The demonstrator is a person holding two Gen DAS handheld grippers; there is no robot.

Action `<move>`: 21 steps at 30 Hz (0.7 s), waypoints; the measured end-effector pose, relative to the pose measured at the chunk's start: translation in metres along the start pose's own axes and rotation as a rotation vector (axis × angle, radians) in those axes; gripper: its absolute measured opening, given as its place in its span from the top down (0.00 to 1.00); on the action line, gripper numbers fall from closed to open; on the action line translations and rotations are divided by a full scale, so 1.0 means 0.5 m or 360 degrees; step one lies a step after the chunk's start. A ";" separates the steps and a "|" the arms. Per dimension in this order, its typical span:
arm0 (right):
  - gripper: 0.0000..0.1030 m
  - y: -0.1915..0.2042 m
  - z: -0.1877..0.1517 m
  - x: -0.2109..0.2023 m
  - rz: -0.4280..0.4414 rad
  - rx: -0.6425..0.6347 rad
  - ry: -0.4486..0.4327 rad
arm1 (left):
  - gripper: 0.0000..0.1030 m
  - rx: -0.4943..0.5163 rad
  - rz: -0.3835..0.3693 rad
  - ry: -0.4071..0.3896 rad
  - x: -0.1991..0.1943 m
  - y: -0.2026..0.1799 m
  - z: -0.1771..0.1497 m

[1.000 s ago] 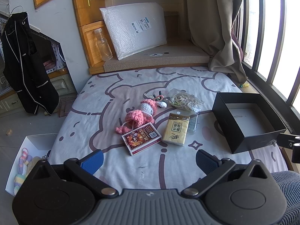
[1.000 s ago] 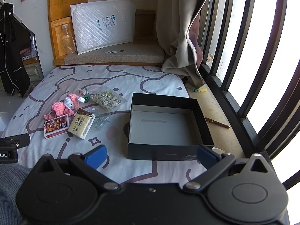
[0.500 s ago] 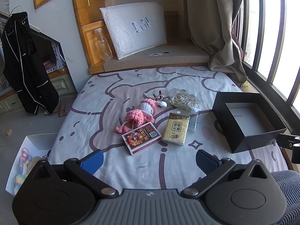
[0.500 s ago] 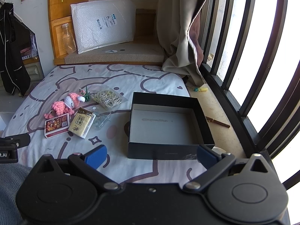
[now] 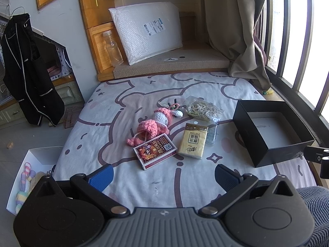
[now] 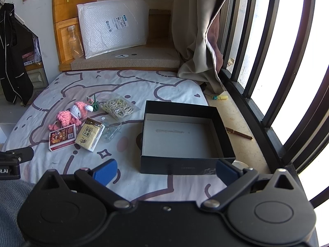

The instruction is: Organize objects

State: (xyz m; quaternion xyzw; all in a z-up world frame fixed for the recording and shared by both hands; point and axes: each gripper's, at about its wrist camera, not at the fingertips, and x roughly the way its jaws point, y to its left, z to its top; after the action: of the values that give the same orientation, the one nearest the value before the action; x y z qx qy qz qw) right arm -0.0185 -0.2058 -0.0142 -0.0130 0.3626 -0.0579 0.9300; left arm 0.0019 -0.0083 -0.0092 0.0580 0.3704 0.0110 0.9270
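On the patterned bed sheet (image 5: 115, 123) lie a pink crochet toy (image 5: 153, 124), a red card box (image 5: 155, 151), a yellow tissue pack (image 5: 193, 140), a clear bag of small clips (image 5: 211, 134) and a bag of rubber bands (image 5: 203, 109). An open, empty black box (image 5: 271, 131) sits to their right. My left gripper (image 5: 163, 176) is open and empty, held near the bed's front edge before the card box. My right gripper (image 6: 165, 169) is open and empty, just in front of the black box (image 6: 183, 138). The toy (image 6: 72, 116) and tissue pack (image 6: 89, 133) lie left of it.
A bubble mailer (image 5: 148, 28) and a clear bottle (image 5: 113, 49) stand on the raised ledge behind. A curtain (image 5: 238, 26) and window bars are at right. A white bin with toys (image 5: 26, 177) is on the floor left. A pen (image 6: 238, 132) lies on the sill.
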 end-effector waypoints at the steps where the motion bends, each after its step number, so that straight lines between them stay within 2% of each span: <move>1: 0.00 0.000 0.000 0.000 0.0000 0.0000 0.0001 | 0.00 0.0000 -0.0001 0.0000 0.000 0.000 0.000; 21: 0.00 0.000 -0.004 0.007 0.0007 0.0006 0.0029 | 0.00 0.0005 -0.0014 0.0015 0.009 -0.003 -0.012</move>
State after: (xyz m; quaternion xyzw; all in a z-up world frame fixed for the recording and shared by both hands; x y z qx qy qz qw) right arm -0.0174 -0.2060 -0.0182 -0.0100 0.3711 -0.0565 0.9268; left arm 0.0009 -0.0087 -0.0168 0.0578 0.3750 0.0065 0.9252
